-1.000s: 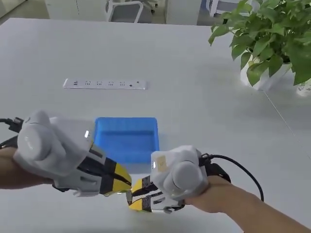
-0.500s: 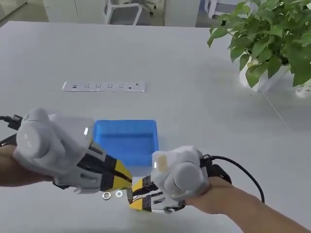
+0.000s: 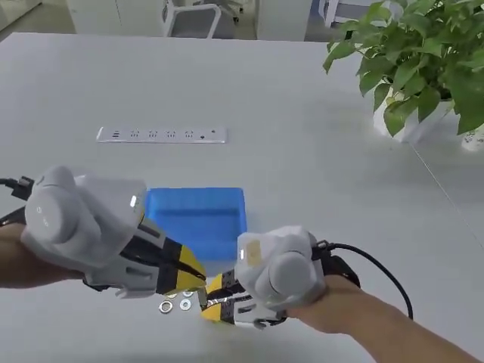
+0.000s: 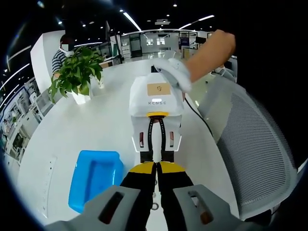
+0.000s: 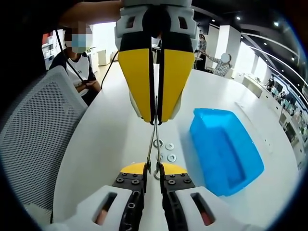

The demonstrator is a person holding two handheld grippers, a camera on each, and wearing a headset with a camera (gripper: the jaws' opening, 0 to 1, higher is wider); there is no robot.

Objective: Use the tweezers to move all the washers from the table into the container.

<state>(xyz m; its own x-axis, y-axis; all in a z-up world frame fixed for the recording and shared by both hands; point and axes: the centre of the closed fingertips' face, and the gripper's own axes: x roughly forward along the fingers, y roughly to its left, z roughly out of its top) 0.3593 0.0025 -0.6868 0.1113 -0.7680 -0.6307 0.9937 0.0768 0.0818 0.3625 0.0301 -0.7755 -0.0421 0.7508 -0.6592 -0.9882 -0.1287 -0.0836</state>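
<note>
Thin metal tweezers point(image 5: 154, 139) run between the two grippers, which face each other tip to tip. My left gripper point(image 3: 198, 278) point(image 4: 157, 169) is shut on one end; it hangs from the top of the right gripper view point(image 5: 155, 120). My right gripper point(image 3: 206, 296) point(image 5: 154, 169) is shut on the other end and faces the left gripper view point(image 4: 157, 158). Several small steel washers point(image 3: 165, 307) point(image 5: 169, 146) lie on the white table just under the jaws. The blue container point(image 3: 198, 215) point(image 5: 224, 144) point(image 4: 94, 180) sits right behind them, with nothing visible in it.
A white power strip point(image 3: 162, 135) lies beyond the container. A potted plant point(image 3: 423, 60) stands at the far right of the table. A mesh chair point(image 5: 33, 130) and seated people are past the table's near edge. A cable point(image 3: 378, 268) trails from the right gripper.
The left gripper has drawn slightly up and back, uncovering the washers on the table beneath the jaws. The right gripper has hardly moved.
</note>
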